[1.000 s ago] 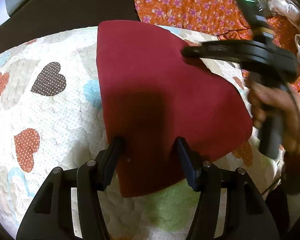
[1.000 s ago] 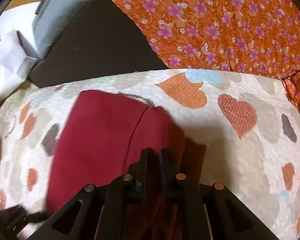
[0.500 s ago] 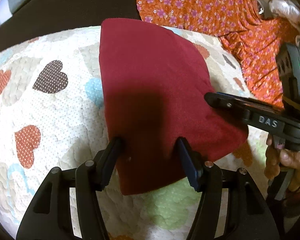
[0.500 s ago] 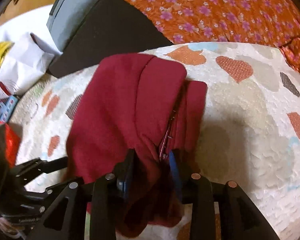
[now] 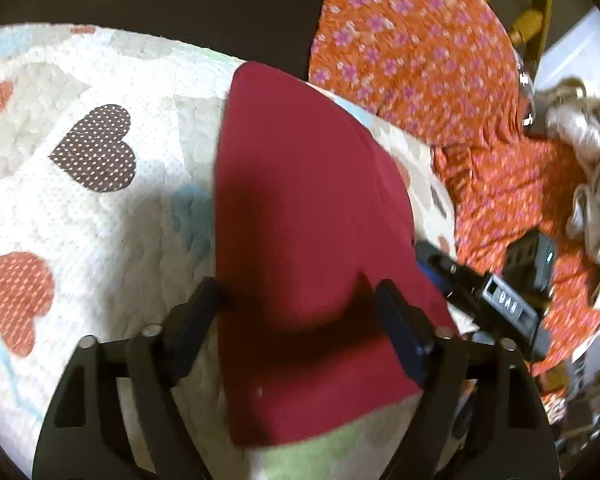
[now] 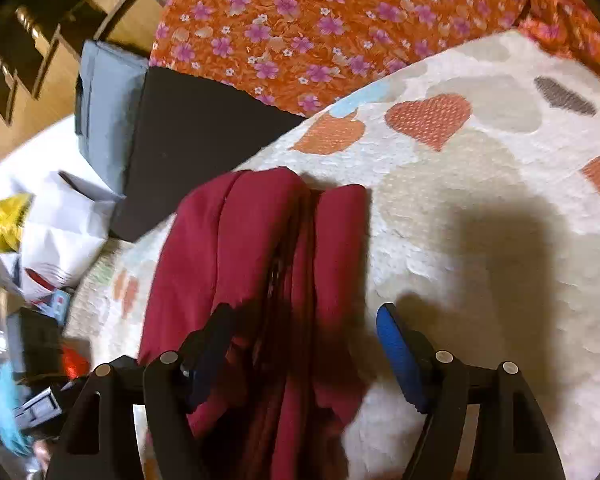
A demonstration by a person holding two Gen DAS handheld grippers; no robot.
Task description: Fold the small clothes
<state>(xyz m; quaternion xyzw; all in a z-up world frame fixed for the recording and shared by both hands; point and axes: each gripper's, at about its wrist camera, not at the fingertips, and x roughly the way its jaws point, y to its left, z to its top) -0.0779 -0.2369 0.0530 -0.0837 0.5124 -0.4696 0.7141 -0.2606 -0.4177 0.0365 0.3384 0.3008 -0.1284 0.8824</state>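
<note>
A dark red garment (image 5: 300,216) lies folded on a white quilt with coloured hearts (image 5: 100,200). My left gripper (image 5: 300,304) is open, its fingers astride the garment's near end, just above it. In the right wrist view the garment (image 6: 260,248) shows its stacked folded layers. My right gripper (image 6: 304,332) is open, with the left finger over the garment's edge and the blue-padded right finger (image 6: 396,352) over the quilt. The right gripper also shows in the left wrist view (image 5: 480,292), at the garment's right edge.
An orange flowered cloth (image 5: 420,60) lies beyond the quilt. A pile of pale clothes (image 5: 588,168) sits at the far right. A dark cushion (image 6: 196,140), a grey bag (image 6: 104,100) and white paper clutter (image 6: 56,232) lie to the left in the right wrist view.
My right gripper has opened and let go of the folded red garment, which now lies on the quilt. It has drawn back to the garment's right edge. My left gripper stays open.
</note>
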